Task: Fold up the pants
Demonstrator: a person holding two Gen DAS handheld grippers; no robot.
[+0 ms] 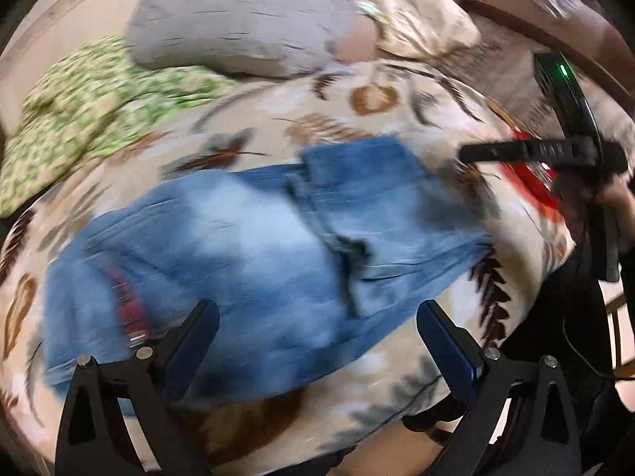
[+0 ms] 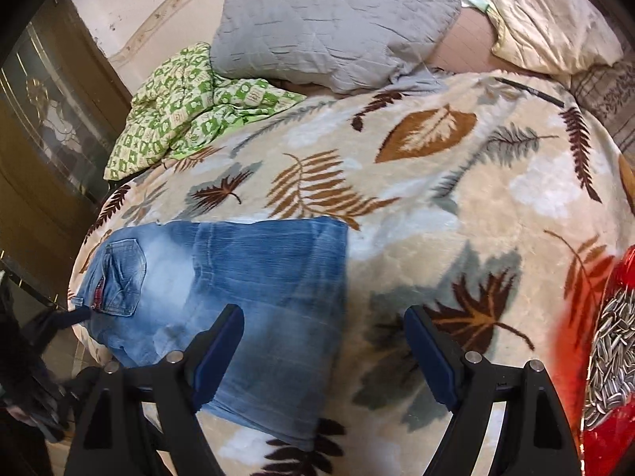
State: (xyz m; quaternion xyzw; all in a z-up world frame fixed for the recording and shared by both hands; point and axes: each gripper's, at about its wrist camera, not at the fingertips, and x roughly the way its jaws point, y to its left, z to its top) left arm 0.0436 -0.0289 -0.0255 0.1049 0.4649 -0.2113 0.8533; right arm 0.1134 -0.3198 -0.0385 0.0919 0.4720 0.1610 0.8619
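Note:
Blue jeans (image 1: 254, 246) lie folded on a leaf-patterned blanket (image 1: 357, 103) on a bed. In the right wrist view the jeans (image 2: 238, 277) lie at lower left, waist and back pocket at the left. My left gripper (image 1: 317, 317) is open and empty, just above the near edge of the jeans. My right gripper (image 2: 323, 325) is open and empty, over the right edge of the jeans; it also shows in the left wrist view (image 1: 516, 150), to the right of the jeans. The left wrist view is blurred.
A grey pillow (image 2: 329, 23), a green patterned cloth (image 2: 186, 103) and a cream quilt (image 2: 551, 20) lie at the head of the bed. A red bag of sunflower seeds (image 2: 611, 357) lies at the right. A wooden cabinet (image 2: 43, 139) stands at the left.

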